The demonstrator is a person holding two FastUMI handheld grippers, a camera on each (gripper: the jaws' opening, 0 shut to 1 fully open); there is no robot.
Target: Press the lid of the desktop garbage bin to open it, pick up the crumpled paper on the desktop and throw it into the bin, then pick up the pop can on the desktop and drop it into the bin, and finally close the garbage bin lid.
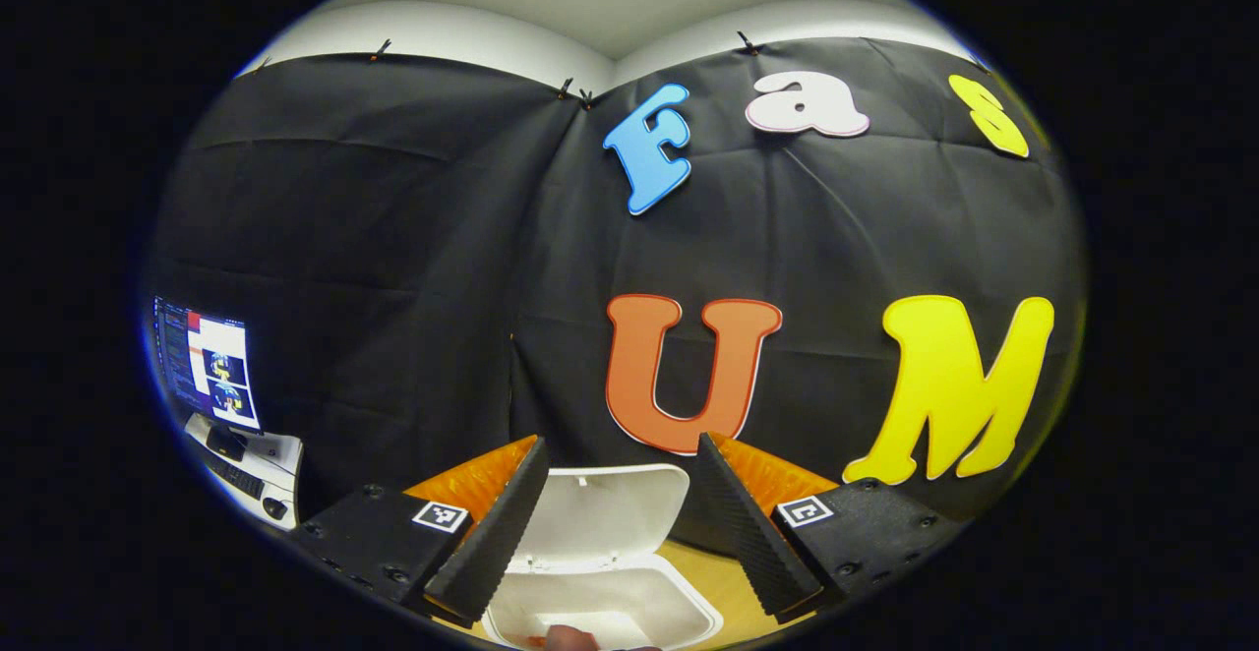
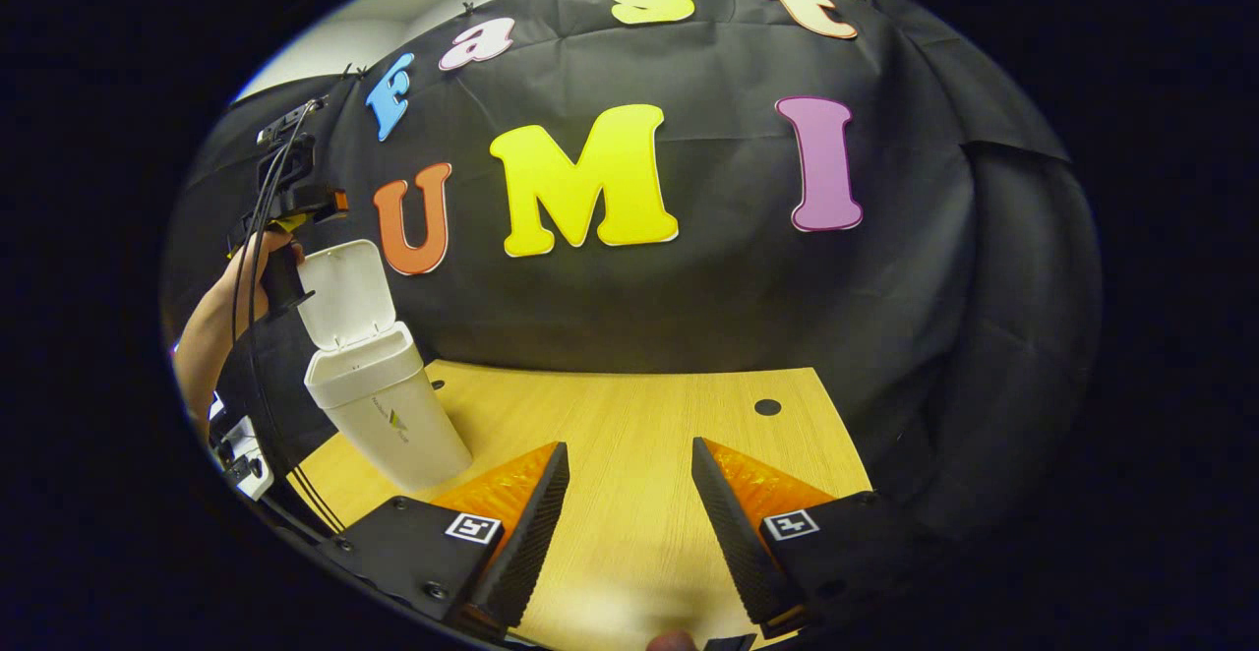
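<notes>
The garbage bin (image 2: pixel 384 415) stands near the left edge of the counter (image 2: pixel 629 435), well apart from the right gripper (image 2: pixel 629 533). Its lid (image 2: pixel 344 292) is raised upright on the rear hinge, leaving the mouth open. In the left gripper view the bin (image 1: pixel 600 592) lies directly below, and a small orange-red item (image 1: pixel 536 640) shows at the bottom of its interior; what it is cannot be told. The left gripper (image 1: pixel 615 523) hovers over the open mouth with its fingers (image 1: pixel 492 543) spread wide and nothing between them; the raised lid (image 1: pixel 610 513) shows in the gap. In the right gripper view a person's hand (image 2: pixel 258 267) holds the left gripper (image 2: pixel 285 204) above and just beside the lid. The right gripper's fingers (image 2: pixel 521 543) are likewise spread and empty, low over bare wood. The counter surface from the bin to the right edge is open, with one dark round hole (image 2: pixel 767 406) near the far right corner. A monitor (image 1: pixel 207 361) and keyboard (image 1: pixel 236 474) sit beyond the counter's left side
</notes>
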